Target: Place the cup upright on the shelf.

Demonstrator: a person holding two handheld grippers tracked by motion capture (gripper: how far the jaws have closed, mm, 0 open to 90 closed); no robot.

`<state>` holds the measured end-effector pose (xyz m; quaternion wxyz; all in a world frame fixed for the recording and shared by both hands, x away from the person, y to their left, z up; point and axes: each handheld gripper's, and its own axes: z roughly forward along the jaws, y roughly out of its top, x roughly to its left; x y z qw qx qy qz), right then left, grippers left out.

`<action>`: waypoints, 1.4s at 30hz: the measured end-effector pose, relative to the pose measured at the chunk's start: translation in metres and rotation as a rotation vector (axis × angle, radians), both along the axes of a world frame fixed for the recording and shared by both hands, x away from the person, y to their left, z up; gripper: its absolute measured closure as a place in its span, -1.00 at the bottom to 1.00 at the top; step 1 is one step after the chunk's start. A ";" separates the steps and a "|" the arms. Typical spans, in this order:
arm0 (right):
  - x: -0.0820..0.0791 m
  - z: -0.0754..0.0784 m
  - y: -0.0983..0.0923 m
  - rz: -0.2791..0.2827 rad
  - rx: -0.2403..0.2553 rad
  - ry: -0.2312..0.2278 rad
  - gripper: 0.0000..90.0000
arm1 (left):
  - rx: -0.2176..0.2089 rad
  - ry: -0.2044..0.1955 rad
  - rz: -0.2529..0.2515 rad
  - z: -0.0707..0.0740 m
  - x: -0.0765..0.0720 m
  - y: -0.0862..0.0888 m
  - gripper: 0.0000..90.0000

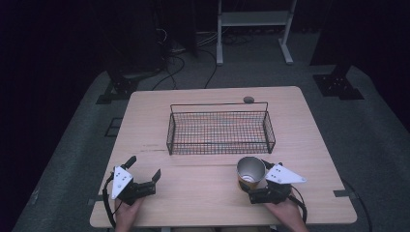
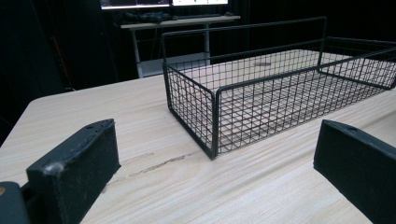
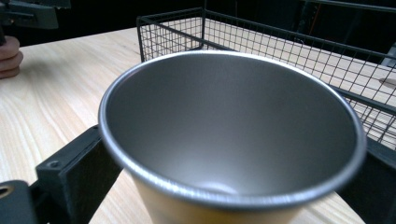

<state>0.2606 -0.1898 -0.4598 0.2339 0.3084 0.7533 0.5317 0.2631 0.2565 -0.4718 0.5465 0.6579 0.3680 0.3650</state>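
Note:
A metal cup (image 1: 250, 169) with a yellowish outside stands upright on the wooden table (image 1: 193, 198), just in front of the basket's right half. My right gripper (image 1: 252, 175) is shut on it, one jaw on each side of its wall. The right gripper view looks straight into the bare inside of the cup (image 3: 224, 116), held by that gripper (image 3: 224, 154). A black wire basket (image 1: 217, 140) sits mid-table with nothing in it. My left gripper (image 1: 143, 166) rests open near the front left, holding nothing. Seen from the left gripper (image 2: 217, 140), the basket's near corner (image 2: 212, 116) lies ahead.
A small round grey object (image 1: 248, 100) lies at the table's far edge behind the basket. A white stand (image 1: 254, 19) and cables are on the floor beyond. In the right gripper view the other hand (image 3: 9, 56) rests at the far left.

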 end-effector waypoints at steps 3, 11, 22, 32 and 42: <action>0.002 0.000 0.005 -0.004 -0.008 -0.004 -0.96 | -0.001 0.001 -0.003 0.000 0.000 0.000 -1.00; 0.006 0.002 0.011 0.001 -0.013 -0.009 -0.96 | -0.001 0.001 -0.002 0.000 0.000 0.000 -1.00; 0.006 0.004 0.010 -0.012 -0.010 -0.004 -0.74 | 0.001 -0.001 -0.001 0.000 0.000 0.000 -1.00; 0.012 0.016 0.009 0.012 0.000 0.014 -0.73 | -0.002 0.001 -0.002 0.000 0.000 0.000 -1.00; 0.026 0.030 0.011 0.021 0.018 0.018 -0.73 | -0.001 0.001 -0.001 0.000 0.000 0.000 -1.00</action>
